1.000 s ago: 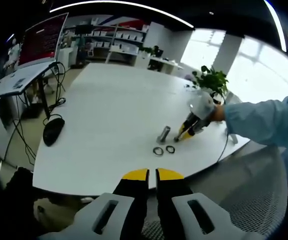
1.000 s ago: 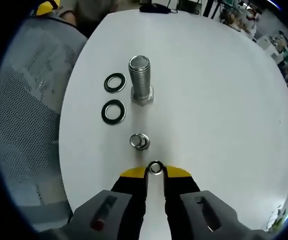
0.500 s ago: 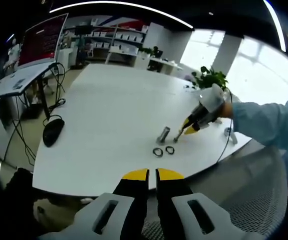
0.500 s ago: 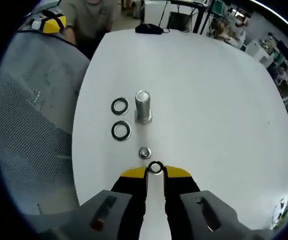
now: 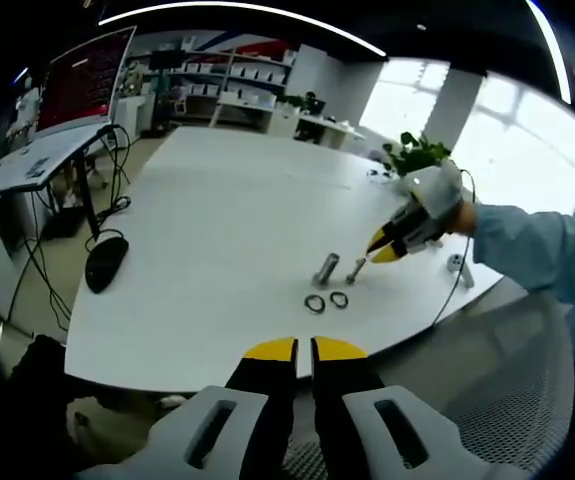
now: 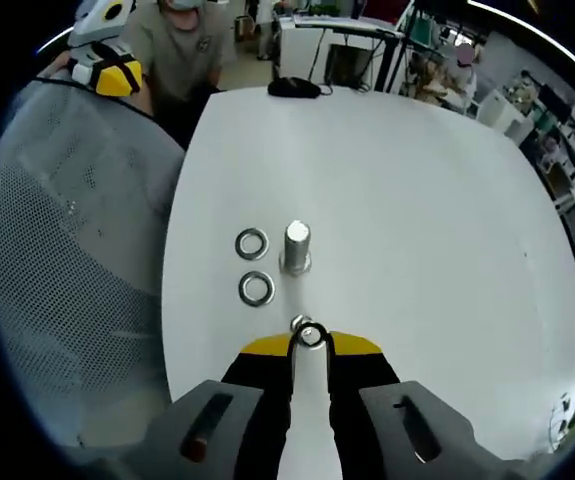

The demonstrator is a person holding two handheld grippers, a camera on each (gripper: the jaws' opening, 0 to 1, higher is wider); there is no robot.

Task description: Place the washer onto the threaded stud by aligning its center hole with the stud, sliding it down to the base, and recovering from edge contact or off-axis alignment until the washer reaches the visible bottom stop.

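Observation:
A threaded steel stud [image 6: 297,247] stands upright on the white table [image 6: 417,200]. Left of it lie two loose washers [image 6: 251,243] [image 6: 257,288]. My right gripper [image 6: 310,345] is shut on a small washer [image 6: 310,327], held above the table short of the stud, with a small metal piece [image 6: 296,321] just past its tips. In the left gripper view the stud [image 5: 326,268] and two washers [image 5: 315,303] sit mid-table, and the right gripper [image 5: 387,245] hovers to the stud's right. My left gripper [image 5: 304,348] is shut with nothing in it, off the near table edge.
A mesh chair [image 6: 67,250] stands beside the table's left edge. A black mouse [image 6: 295,88] lies at the far edge, with a person behind it. A potted plant [image 5: 422,155] and a small metal part [image 5: 454,263] are near the right gripper.
My right gripper has lifted and drawn back from the stud with the washer in it, so the stud looks smaller. The left gripper has not moved.

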